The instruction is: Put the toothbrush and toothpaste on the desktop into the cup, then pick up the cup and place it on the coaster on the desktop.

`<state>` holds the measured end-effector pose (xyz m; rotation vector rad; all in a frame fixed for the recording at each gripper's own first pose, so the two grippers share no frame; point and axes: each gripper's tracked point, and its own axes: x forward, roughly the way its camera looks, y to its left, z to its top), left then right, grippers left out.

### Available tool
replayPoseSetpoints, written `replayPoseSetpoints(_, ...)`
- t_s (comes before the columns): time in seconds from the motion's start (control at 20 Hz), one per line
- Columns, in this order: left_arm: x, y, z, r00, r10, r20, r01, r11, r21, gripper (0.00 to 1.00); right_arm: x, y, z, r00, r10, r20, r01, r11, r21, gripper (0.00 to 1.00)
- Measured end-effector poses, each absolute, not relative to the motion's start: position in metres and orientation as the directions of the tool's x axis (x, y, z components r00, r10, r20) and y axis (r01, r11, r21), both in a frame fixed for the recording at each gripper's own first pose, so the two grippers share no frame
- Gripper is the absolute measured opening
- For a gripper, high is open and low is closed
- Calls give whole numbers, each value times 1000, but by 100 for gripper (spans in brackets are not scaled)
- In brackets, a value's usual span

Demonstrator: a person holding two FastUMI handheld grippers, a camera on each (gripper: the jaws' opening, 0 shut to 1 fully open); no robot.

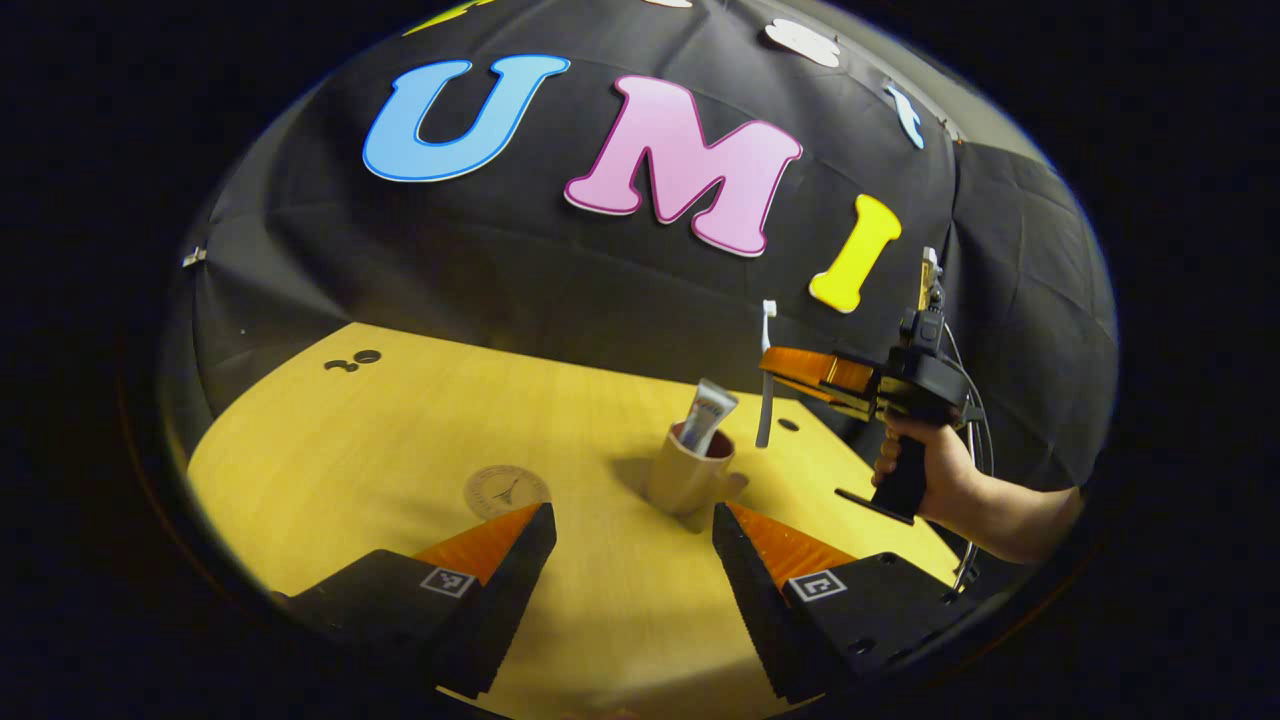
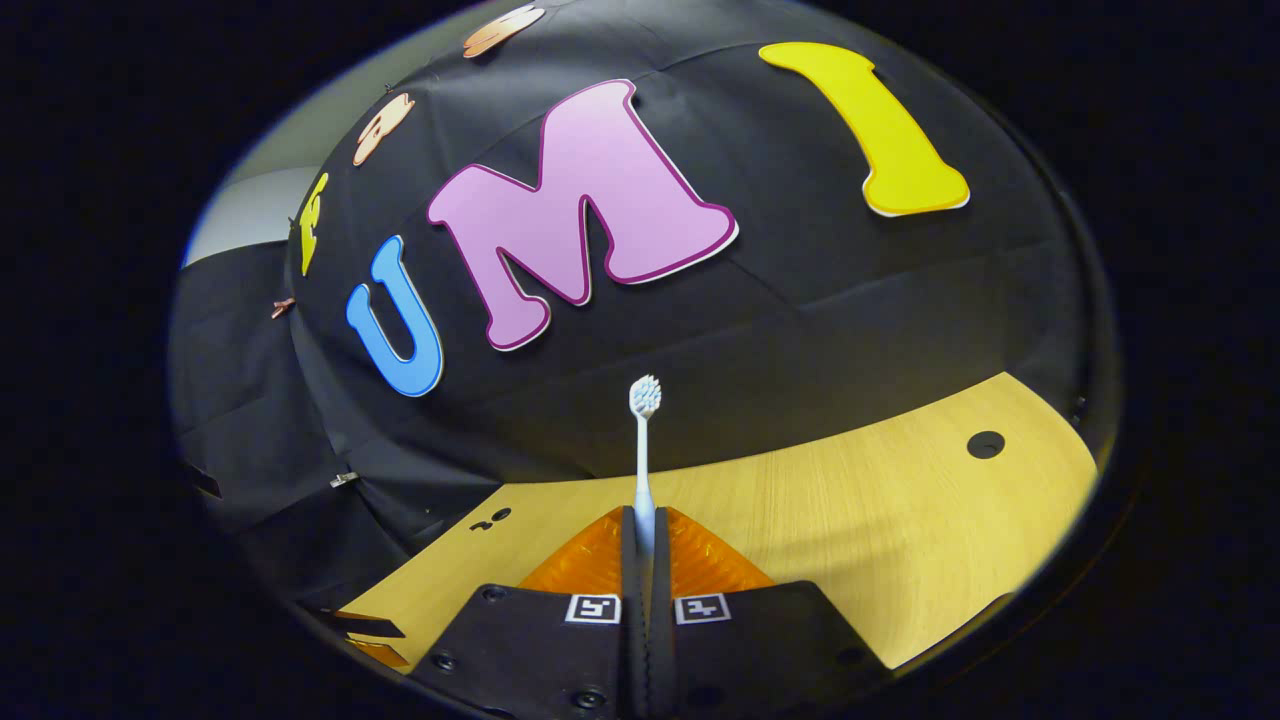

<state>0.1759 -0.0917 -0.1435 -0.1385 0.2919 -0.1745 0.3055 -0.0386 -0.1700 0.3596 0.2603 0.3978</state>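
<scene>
Left gripper view: the left gripper hovers low over the wooden bench, its two fingers spread wide apart with nothing between them, aimed toward the cup. The cup stands upright on the bench with the toothpaste tube leaning inside it, its upper end projecting above the rim. The round coaster lies flat on the bench to the left of the cup, near it but apart, just beyond the tip of the left-hand finger. Farther off, at the right of this view, a hand grips the handle of the right gripper from below, forearm reaching in from the right edge; the gripper is held roughly level above the bench, pointing toward the space over the cup. Its fingers are closed on the toothbrush, which hangs near vertical, bristle head up, its lower end above and just right of the cup's rim, not yet inside. Right gripper view: the fingers of the right gripper are pressed together on the toothbrush handle, the shaft rising straight up from between them to the bristle head, seen against the booth's dark wall, with the bench below.
</scene>
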Motion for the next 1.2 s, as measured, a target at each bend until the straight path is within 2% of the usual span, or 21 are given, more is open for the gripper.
replayPoseSetpoints(0.2, 173, -74, -135, 941, -179, -287, 148, 981, -125, 98, 319, -22, -176, 893, 434, -114, -374, 860, 346, 5)
replayPoseSetpoints(0.45, 185, -82, -133, 946, -196, -259, 146, 969, -200, 98, 323, -14, -201, 892, 440, -103, -388, 862, 327, 5)
replayPoseSetpoints(0.5, 186, -85, -134, 945, -204, -256, 150, 965, -216, 98, 322, -14, -206, 892, 441, -101, -388, 860, 331, 5)
replayPoseSetpoints(0.55, 188, -88, -137, 943, -215, -253, 157, 960, -231, 98, 320, -13, -210, 891, 443, -99, -391, 860, 328, 11)
replayPoseSetpoints(0.6, 189, -91, -139, 943, -221, -250, 161, 957, -241, 98, 317, -14, -214, 891, 442, -98, -393, 862, 320, 6)
replayPoseSetpoints(0.8, 191, -97, -158, 934, -230, -274, 155, 950, -269, 98, 309, -19, -225, 894, 435, -102, -390, 871, 297, 11)
replayPoseSetpoints(0.85, 190, -99, -163, 930, -232, -286, 151, 948, -279, 98, 307, -23, -224, 898, 427, -102, -383, 876, 294, 24)
replayPoseSetpoints(0.9, 190, -102, -166, 927, -236, -292, 150, 945, -289, 97, 304, -26, -223, 901, 423, -100, -379, 876, 299, 26)
replayPoseSetpoints(0.95, 189, -105, -167, 924, -242, -295, 152, 943, -297, 98, 301, -30, -219, 904, 417, -95, -372, 877, 305, 43)
replayPoseSetpoints(1.0, 189, -107, -168, 923, -247, -296, 156, 942, -297, 98, 298, -32, -215, 904, 418, -92, -372, 873, 315, 47)
replayPoseSetpoints(1.1, 188, -111, -168, 920, -248, -304, 160, 945, -287, 97, 293, -39, -207, 907, 411, -94, -361, 872, 331, 77)
replayPoseSetpoints(1.2, 186, -114, -165, 919, -250, -305, 163, 945, -283, 98, 286, -44, -195, 911, 404, -84, -360, 877, 318, 81)
